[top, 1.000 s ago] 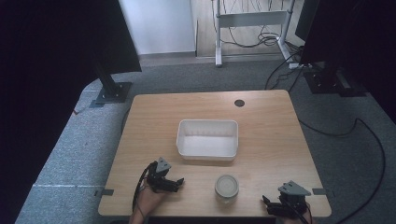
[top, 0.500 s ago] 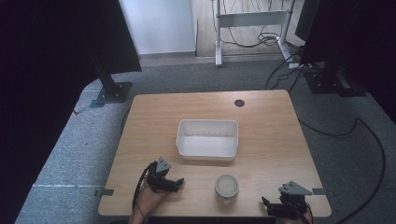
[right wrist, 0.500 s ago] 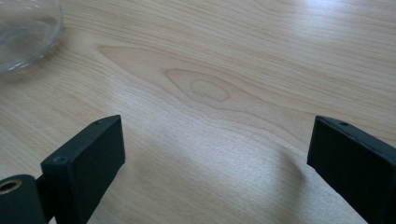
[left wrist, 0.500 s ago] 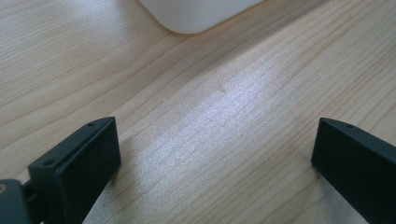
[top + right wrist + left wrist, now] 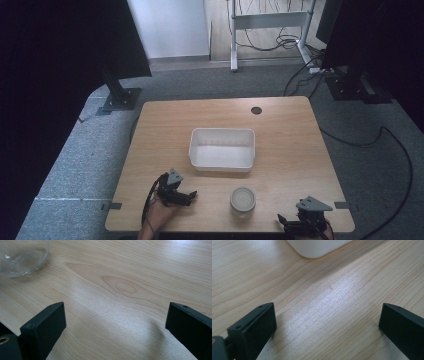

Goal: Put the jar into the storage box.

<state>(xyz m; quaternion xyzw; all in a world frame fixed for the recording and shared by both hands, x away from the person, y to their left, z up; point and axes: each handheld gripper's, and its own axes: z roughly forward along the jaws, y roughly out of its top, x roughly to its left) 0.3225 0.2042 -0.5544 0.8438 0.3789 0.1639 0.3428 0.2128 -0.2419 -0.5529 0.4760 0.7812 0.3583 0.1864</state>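
A white rectangular tub (image 5: 222,149) sits mid-table, and its rounded corner (image 5: 317,247) shows at the top of the left gripper view. A clear glass jar (image 5: 243,201) stands near the front edge; its base (image 5: 21,256) appears at the upper left of the right gripper view. My left gripper (image 5: 186,197), held in a hand, rests on the wood left of the jar, open, with bare wood between its jaws (image 5: 327,325). My right gripper (image 5: 289,223) sits at the front right edge, open over bare wood (image 5: 115,325).
The wooden table (image 5: 285,130) has a dark round hole (image 5: 256,110) near its far edge. Around it lies grey carpet with black stand bases (image 5: 119,97) and cables (image 5: 395,150) on the floor.
The right gripper has slid slightly toward the front edge of the table. The left gripper, tub and jar have kept their places.
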